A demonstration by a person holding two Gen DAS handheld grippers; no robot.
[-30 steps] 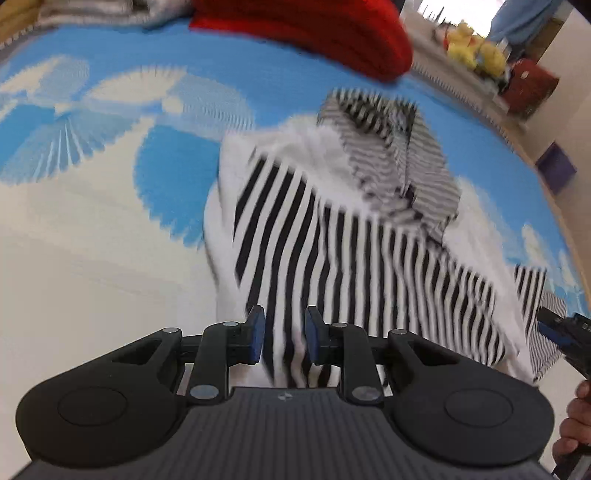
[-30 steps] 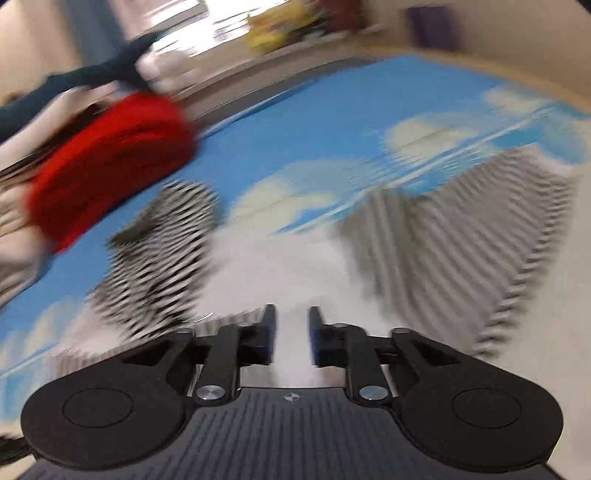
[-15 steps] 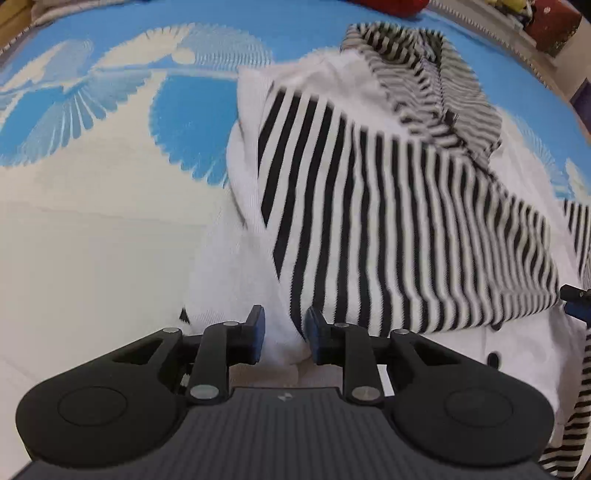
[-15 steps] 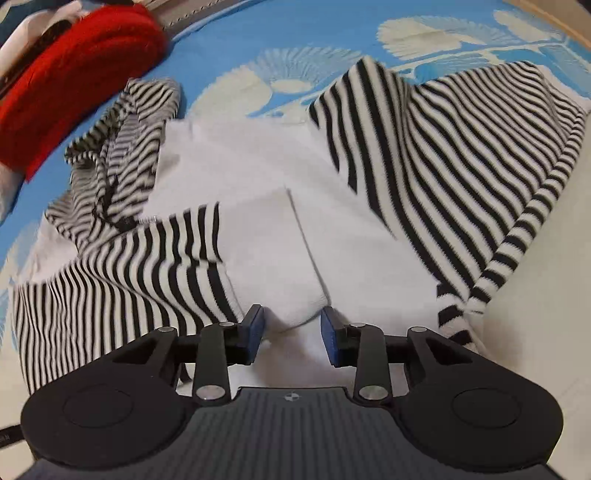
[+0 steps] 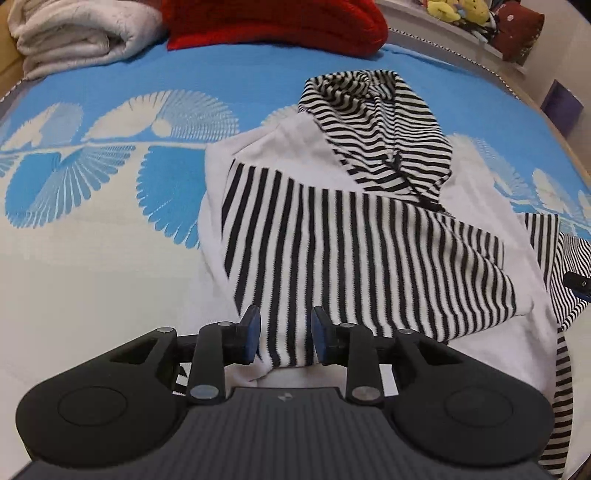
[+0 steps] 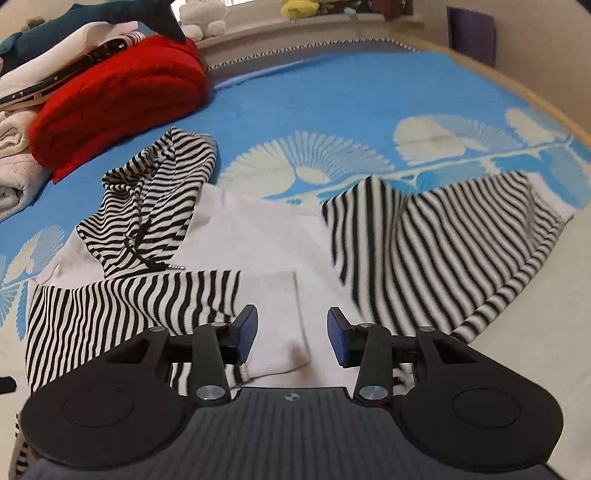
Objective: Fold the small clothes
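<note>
A small white hoodie with black-and-white striped sleeves and hood (image 5: 369, 229) lies on the blue-and-white bedspread; it also shows in the right wrist view (image 6: 258, 236). One striped sleeve (image 5: 351, 258) is folded across the white body. My left gripper (image 5: 285, 338) is open, its pads either side of that sleeve's cuff end, not closed on it. My right gripper (image 6: 291, 330) is open wide above the white cuff (image 6: 284, 325) at the near hem. The other striped sleeve (image 6: 436, 243) lies spread to the right.
A red folded blanket (image 5: 273, 22) and a cream towel (image 5: 81, 33) lie at the far edge of the bed. More folded clothes are stacked by the red blanket (image 6: 122, 96). Soft toys (image 5: 458, 11) sit on a ledge beyond.
Both grippers have pulled back toward the near hem and the views have steadied. The right gripper's jaws have opened wider. The striped sleeve now lies flat across the body.
</note>
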